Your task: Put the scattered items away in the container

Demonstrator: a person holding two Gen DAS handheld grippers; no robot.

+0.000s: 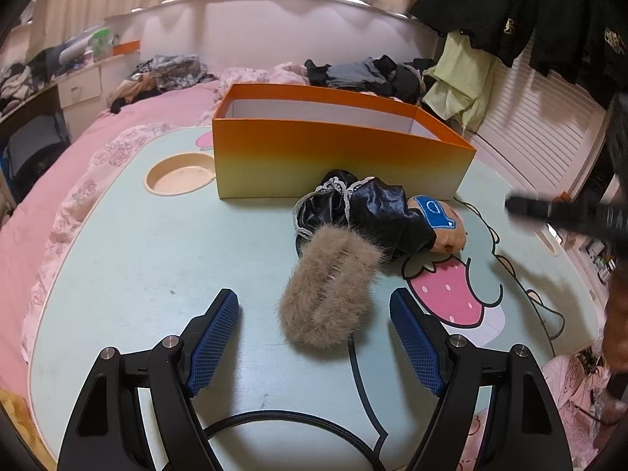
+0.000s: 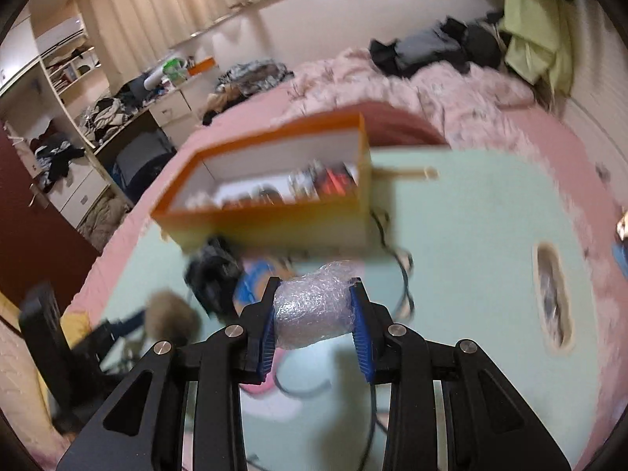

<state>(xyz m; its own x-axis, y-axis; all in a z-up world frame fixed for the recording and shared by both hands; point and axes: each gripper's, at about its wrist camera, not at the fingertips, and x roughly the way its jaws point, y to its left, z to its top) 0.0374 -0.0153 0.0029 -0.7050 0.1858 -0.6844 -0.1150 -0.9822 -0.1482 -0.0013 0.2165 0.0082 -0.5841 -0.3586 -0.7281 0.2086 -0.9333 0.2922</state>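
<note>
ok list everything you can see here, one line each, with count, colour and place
box: one, orange fading to yellow, white inside, back of the table; some small things lie in it, too blurred to name
table: one, pale green with a strawberry print, on a pink bed
cup hole: one, beige, in the table left of the box
fur clip: one, tan, ahead of the left claw
black cloth: one, shiny with pale lace trim, in front of the box
plush: one, brown with a blue patch, right of the cloth
bubble wrap wad: one, clear, in the right claw
clothes: several dark pieces, on the bed behind the box
left claw: open, empty
right claw: shut on the wad
</note>
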